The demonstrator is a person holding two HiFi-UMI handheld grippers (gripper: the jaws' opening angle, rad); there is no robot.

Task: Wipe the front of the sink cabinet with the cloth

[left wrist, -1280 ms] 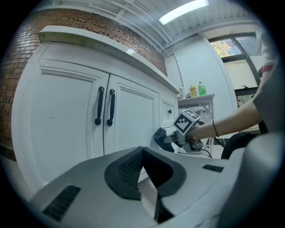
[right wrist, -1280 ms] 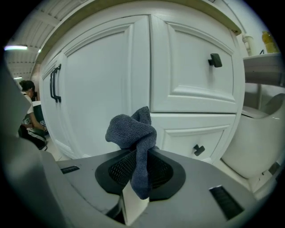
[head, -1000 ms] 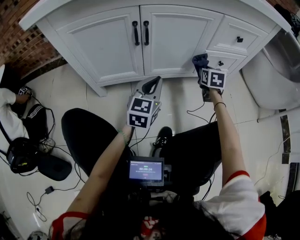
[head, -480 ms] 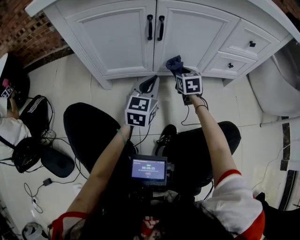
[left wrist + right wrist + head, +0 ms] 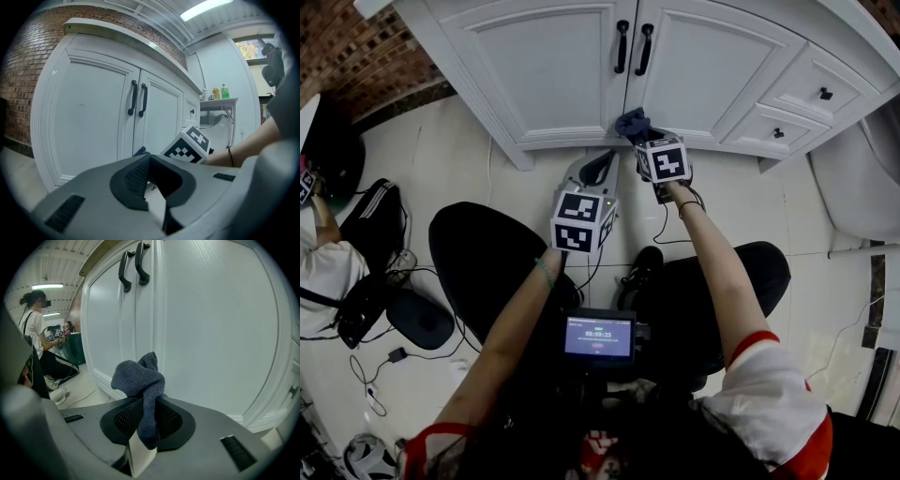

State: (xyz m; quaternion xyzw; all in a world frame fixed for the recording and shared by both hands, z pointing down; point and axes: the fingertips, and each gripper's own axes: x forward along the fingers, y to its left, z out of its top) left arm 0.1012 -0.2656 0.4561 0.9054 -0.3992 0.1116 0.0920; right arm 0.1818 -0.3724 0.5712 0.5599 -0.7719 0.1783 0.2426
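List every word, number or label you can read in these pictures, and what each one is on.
Screen below the grippers: a line of digits like a timer, too small to read.
Marker cubes: black-and-white square patterns only, no words.
Bottles on the far table: labels too small to read.
No other text is visible.

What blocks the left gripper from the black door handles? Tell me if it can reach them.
Probably yes: nothing stands between the left gripper and the handles; the right gripper sits off to its side.
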